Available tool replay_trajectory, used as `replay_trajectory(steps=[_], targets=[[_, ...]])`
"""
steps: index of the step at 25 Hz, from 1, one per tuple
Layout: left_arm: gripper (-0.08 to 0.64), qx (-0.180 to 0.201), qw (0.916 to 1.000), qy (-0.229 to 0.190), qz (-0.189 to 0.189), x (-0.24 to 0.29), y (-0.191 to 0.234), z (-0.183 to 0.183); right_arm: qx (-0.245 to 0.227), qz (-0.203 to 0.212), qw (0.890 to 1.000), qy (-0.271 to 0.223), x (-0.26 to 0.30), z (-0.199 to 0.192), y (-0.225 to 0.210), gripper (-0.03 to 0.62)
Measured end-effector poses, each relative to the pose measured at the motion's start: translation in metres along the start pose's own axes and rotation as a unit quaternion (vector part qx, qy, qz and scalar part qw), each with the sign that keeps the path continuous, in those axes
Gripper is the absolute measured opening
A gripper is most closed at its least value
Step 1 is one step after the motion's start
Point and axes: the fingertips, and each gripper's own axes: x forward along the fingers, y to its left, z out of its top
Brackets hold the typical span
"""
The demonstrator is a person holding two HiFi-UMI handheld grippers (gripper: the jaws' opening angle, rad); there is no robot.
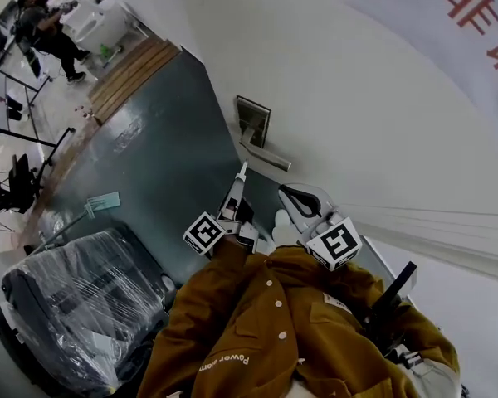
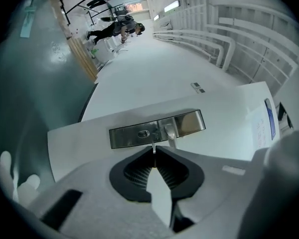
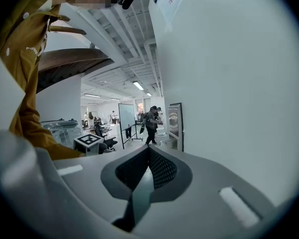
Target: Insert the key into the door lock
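Key (image 2: 153, 147) pinched in my left gripper (image 2: 154, 152), tip just short of the lock plate (image 2: 157, 129).

My left jaws were clamped tight on the key, with only its thin blade poking past the tips. It pointed a bit low and right of the keyhole (image 2: 145, 133) and was not in it. My right gripper (image 3: 148, 149) sat just beside the left one, jaws pressed together with nothing between them, close to the white door (image 1: 340, 98). The lever handle (image 1: 266, 157) stuck out of the steel plate right next to the keyhole. Past the door edge were a grey-green floor (image 1: 149, 156), a plastic-wrapped item (image 1: 75, 297), and people (image 1: 46, 27) far across the room.
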Motion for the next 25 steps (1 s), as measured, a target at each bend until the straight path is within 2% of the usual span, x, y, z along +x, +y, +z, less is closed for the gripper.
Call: replay_trajectory(steps=[4, 7, 10, 20, 25], targets=[[0.026, -0.045, 0.9987, 0.002, -0.023, 0.026, 0.008, 0.003, 0.003, -0.013, 1.000, -0.001, -0.006, 0.001, -0.010, 0.006], [0.026, -0.052, 0.9984, 0.001, -0.020, 0.038, 0.021, 0.010, 0.008, -0.024, 1.000, -0.005, -0.012, 0.001, -0.017, 0.006], [0.026, -0.071, 0.9968, 0.003, -0.036, 0.052, 0.016, 0.011, 0.009, -0.030, 0.999, -0.005, -0.016, 0.000, -0.022, 0.006], [0.026, -0.079, 0.9963, 0.007, -0.033, 0.064, 0.022, 0.011, 0.015, -0.036, 0.999, -0.002, -0.021, -0.001, -0.032, 0.006], [0.026, -0.090, 0.9950, 0.008, -0.043, 0.067, 0.025, 0.016, 0.014, -0.026, 1.000, -0.003, -0.017, -0.003, -0.028, 0.006]])
